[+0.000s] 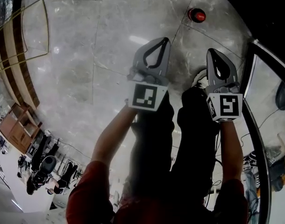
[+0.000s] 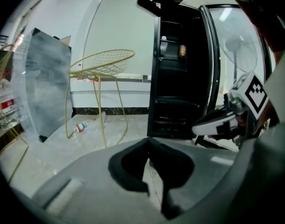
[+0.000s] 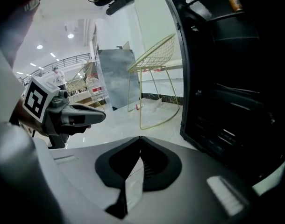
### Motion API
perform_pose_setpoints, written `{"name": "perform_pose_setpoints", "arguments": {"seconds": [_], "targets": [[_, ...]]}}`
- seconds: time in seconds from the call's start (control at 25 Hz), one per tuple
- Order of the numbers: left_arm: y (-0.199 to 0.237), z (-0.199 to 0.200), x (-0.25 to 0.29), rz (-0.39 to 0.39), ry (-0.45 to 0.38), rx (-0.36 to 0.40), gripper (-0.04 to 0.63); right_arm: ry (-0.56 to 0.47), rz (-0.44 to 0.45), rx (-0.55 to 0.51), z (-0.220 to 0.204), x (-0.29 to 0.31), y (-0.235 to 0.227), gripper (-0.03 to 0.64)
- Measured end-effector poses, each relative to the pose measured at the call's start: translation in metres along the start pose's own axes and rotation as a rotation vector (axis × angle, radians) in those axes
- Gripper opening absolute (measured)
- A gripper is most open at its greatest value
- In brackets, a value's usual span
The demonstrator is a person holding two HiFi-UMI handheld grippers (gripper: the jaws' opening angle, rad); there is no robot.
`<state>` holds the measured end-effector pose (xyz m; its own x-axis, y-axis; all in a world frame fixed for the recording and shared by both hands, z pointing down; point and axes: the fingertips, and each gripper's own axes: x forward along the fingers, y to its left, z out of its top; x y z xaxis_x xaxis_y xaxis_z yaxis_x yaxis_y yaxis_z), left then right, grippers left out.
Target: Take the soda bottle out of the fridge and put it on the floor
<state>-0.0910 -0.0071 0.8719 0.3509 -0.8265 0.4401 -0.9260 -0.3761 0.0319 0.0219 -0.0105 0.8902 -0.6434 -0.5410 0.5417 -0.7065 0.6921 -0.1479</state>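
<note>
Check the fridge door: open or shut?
Open: the glass door stands swung out to the right of the black fridge, whose shelves show uncovered in the left gripper view.

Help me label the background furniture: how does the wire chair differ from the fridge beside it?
The wire chair is gold and see-through, thin rods with a mesh seat; the fridge is black and solid. The chair is the shorter; the fridge rises well above its seat. Both stand on the pale marble floor.

Black fridge (image 2: 180, 101), gold chair (image 2: 103, 62), grey floor (image 1: 110, 55)
</note>
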Motion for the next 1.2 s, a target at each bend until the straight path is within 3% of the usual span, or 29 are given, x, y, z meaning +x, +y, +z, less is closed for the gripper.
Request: {"name": "perform_pose_setpoints", "arguments": {"seconds": [0.24, 0.44, 0.64, 0.84, 1.04, 1.2], "targets": [[-0.008, 0.101, -0.052, 0.037, 0.025, -0.029, 0.000, 0.002, -0.050, 0.019, 0.091, -0.069, 0.012, 0.002], [-0.011, 0.209, -0.097, 0.064, 0.027, -0.059, 0.000, -0.002, -0.084, 0.065, 0.188, -0.134, 0.020, 0.002], [-0.027, 0.301, -0.135, 0.055, 0.060, -0.067, 0.000, -0.024, -0.085, 0.064, 0.281, -0.193, 0.028, 0.002], [-0.039, 0.398, -0.160, 0.030, 0.027, -0.091, 0.000, -0.078, -0.095, 0.042, 0.373, -0.237, 0.026, 0.002], [-0.050, 0.448, -0.186, 0.032, 0.022, -0.117, 0.000, -0.099, -0.132, 0.076, 0.411, -0.273, 0.030, 0.002], [-0.050, 0.493, -0.198, 0.043, -0.005, -0.092, 0.000, -0.119, -0.148, 0.093, 0.441, -0.298, 0.033, 0.002]]}}
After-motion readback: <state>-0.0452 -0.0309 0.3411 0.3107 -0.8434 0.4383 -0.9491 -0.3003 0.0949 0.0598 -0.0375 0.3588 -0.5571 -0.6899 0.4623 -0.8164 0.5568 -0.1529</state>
